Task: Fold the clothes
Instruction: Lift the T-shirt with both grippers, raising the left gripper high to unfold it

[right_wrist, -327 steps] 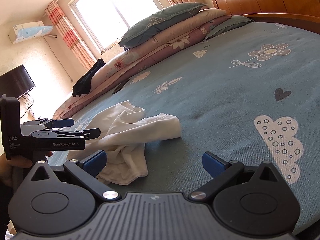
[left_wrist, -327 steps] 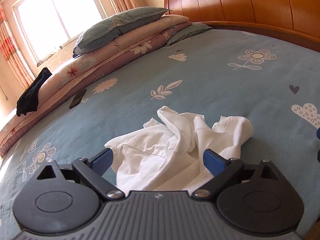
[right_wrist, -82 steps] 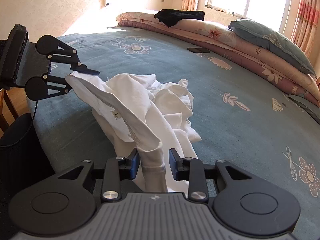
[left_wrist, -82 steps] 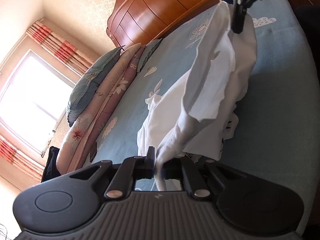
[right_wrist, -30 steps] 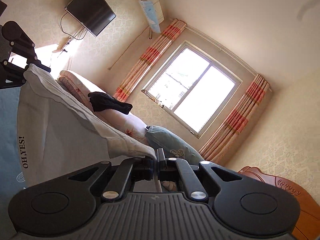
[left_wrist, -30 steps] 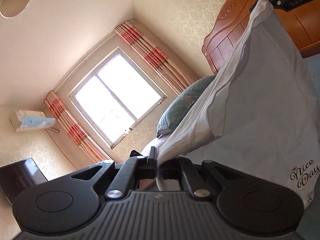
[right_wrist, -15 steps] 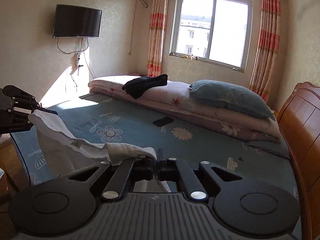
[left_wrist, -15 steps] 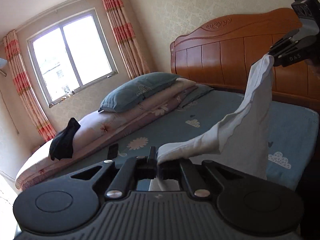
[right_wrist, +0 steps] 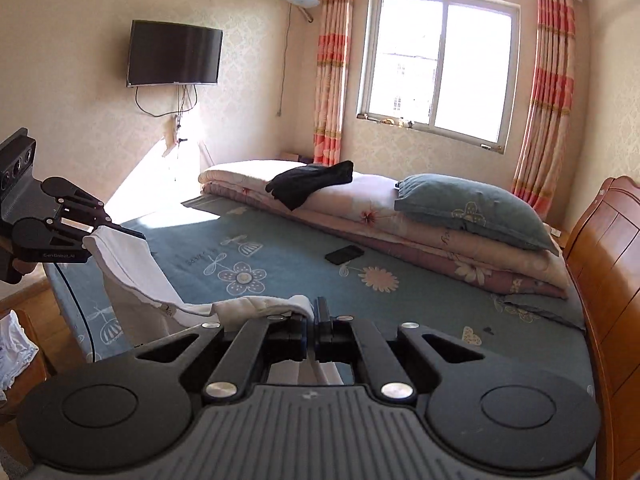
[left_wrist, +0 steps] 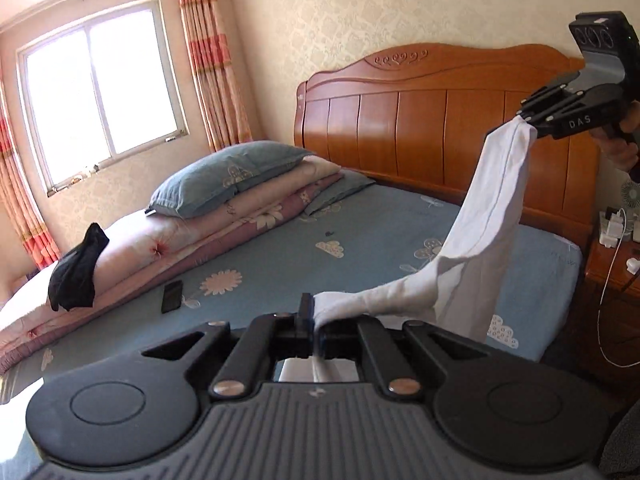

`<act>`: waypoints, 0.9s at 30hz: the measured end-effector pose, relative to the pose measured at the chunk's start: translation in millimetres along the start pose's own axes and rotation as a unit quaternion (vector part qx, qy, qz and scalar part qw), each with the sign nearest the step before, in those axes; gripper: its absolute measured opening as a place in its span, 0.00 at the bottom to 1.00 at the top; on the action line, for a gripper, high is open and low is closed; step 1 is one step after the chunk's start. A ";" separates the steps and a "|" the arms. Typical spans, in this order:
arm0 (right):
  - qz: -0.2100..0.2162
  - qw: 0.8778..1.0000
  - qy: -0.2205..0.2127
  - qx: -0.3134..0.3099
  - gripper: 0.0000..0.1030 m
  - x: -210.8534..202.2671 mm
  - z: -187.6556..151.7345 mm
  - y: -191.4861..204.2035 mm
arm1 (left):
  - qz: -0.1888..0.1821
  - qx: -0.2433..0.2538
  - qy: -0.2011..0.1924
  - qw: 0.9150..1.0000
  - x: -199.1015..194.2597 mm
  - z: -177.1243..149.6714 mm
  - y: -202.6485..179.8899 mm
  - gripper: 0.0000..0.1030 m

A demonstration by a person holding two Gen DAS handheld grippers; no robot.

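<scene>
A white garment [left_wrist: 492, 200] hangs in the air above the blue flowered bed [left_wrist: 380, 232], stretched between both grippers. My left gripper [left_wrist: 314, 322] is shut on one end of its top edge. In the left wrist view my right gripper [left_wrist: 526, 118] is up at the right in front of the headboard, shut on the other end. In the right wrist view the right gripper [right_wrist: 312, 320] pinches the garment [right_wrist: 132, 264], and the left gripper [right_wrist: 118, 232] holds its far corner at the left. The cloth's top edge sags between them; its lower part is hidden.
Stacked quilts and a blue pillow [left_wrist: 228, 178] lie along the bed's far side, with a black garment [left_wrist: 76, 272] on them and a phone [left_wrist: 172, 296] on the sheet. The wooden headboard [left_wrist: 420, 120] and a nightstand [left_wrist: 612, 280] stand on the right. White clothes [right_wrist: 12, 352] lie beside the bed.
Both grippers have risen and rolled back to level, still shut on the garment. The cloth, spread wide and close a second ago, now hangs as a narrower sagging band between them.
</scene>
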State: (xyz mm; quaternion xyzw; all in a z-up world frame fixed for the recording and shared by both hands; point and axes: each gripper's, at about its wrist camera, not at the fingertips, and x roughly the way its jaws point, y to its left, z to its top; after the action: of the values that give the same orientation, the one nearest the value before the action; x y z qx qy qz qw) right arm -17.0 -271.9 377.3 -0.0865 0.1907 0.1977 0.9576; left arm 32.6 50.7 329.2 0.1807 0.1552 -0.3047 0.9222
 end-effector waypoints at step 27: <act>0.096 0.991 -0.031 -0.086 0.04 -6.5 -12.6 -27.9 | -0.128 0.127 0.034 0.983 13.6 -12.6 -3.3 0.01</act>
State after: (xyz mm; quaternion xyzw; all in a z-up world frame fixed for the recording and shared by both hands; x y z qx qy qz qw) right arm -15.3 -302.5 370.9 -0.1432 0.1507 0.3069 0.9288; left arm 38.8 46.7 311.9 0.2852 0.1686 -0.4314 0.8391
